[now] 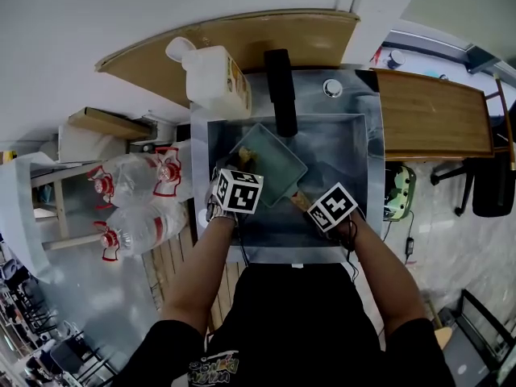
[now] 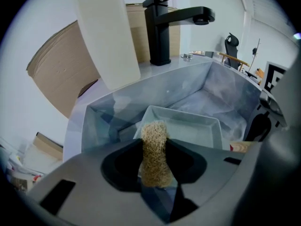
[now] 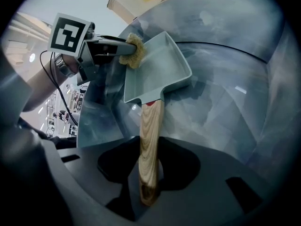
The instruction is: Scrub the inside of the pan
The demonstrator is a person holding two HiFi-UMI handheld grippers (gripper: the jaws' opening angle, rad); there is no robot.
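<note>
A pale green rectangular pan (image 1: 272, 164) (image 3: 157, 72) (image 2: 188, 128) with a wooden handle (image 3: 149, 152) is held over the steel sink (image 1: 359, 160). My right gripper (image 3: 150, 173) (image 1: 326, 212) is shut on that handle. My left gripper (image 2: 154, 171) (image 1: 234, 185) is shut on a tan fibrous scrubber (image 2: 154, 152) (image 3: 131, 51). In the right gripper view the scrubber sits at the pan's far left corner, against its rim. In the head view the left gripper's marker cube hides the scrubber's contact with the pan.
A black faucet (image 1: 280, 91) (image 2: 167, 20) stands at the back of the sink. A white jug (image 1: 214, 79) sits on the counter's left back corner. Large water bottles (image 1: 133, 204) lie on the floor to the left, and a wooden counter (image 1: 431, 111) extends right.
</note>
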